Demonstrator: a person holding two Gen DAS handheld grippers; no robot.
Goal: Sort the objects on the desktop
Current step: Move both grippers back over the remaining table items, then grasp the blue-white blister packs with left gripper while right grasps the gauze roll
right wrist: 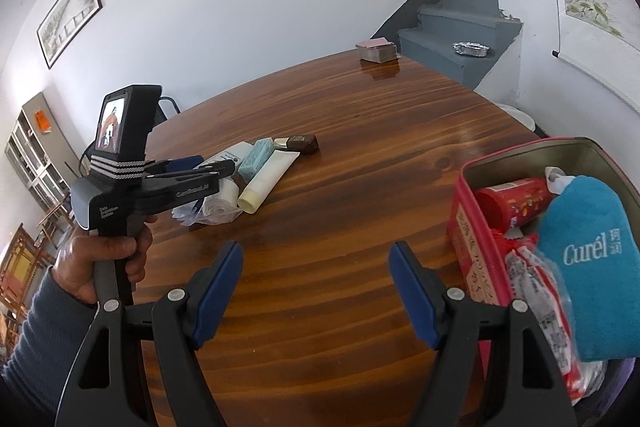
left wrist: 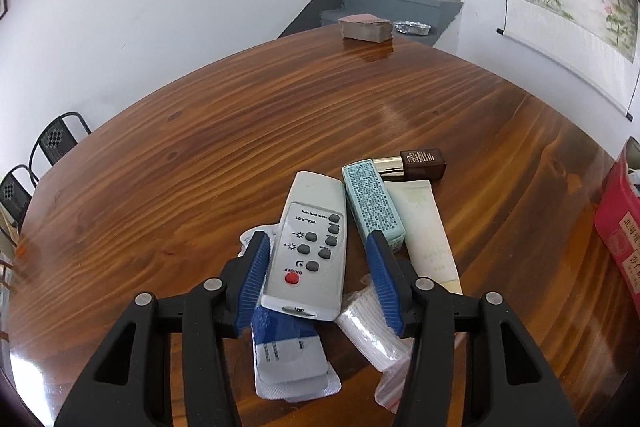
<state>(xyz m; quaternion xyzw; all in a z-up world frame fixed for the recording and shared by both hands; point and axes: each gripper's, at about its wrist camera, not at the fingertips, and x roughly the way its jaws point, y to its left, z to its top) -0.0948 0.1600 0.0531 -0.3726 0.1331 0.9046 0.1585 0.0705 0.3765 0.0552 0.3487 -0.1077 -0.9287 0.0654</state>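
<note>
While the left gripper (left wrist: 318,247) hangs over the pile with its blue-padded fingers (left wrist: 252,279) spread wide, the grey remote control (left wrist: 308,247) lies between them, red button toward the camera, not pinched by either pad as far as the left wrist view shows. Under the remote's near end sits a blue-and-white sachet (left wrist: 288,355), and beside that a white ribbed roll in clear wrap (left wrist: 372,331). Just right of the remote lies a pale teal box (left wrist: 372,203) covered in small print; the right finger's tip overlaps its near end. A cream tube (left wrist: 430,239) lies alongside the box on its far side, and a brown bottle with a gold cap (left wrist: 416,165) lies on its side at the far end of the heap, touching the box's corner.

All of this rests on a wooden table (left wrist: 200,155) with a glossy striped grain. From the right wrist view, the right gripper (right wrist: 316,287) floats above bare wood, fingers wide apart and holding nothing. To its right stands a red tin box (right wrist: 472,247), open, holding a red can (right wrist: 516,201), a blue Curél pouch (right wrist: 592,267) and crinkled packets. Far across the table sits a deck of cards (right wrist: 377,50), well apart from everything else; a foil tray (right wrist: 471,49) rests on the grey stairs (right wrist: 448,27) behind.
</note>
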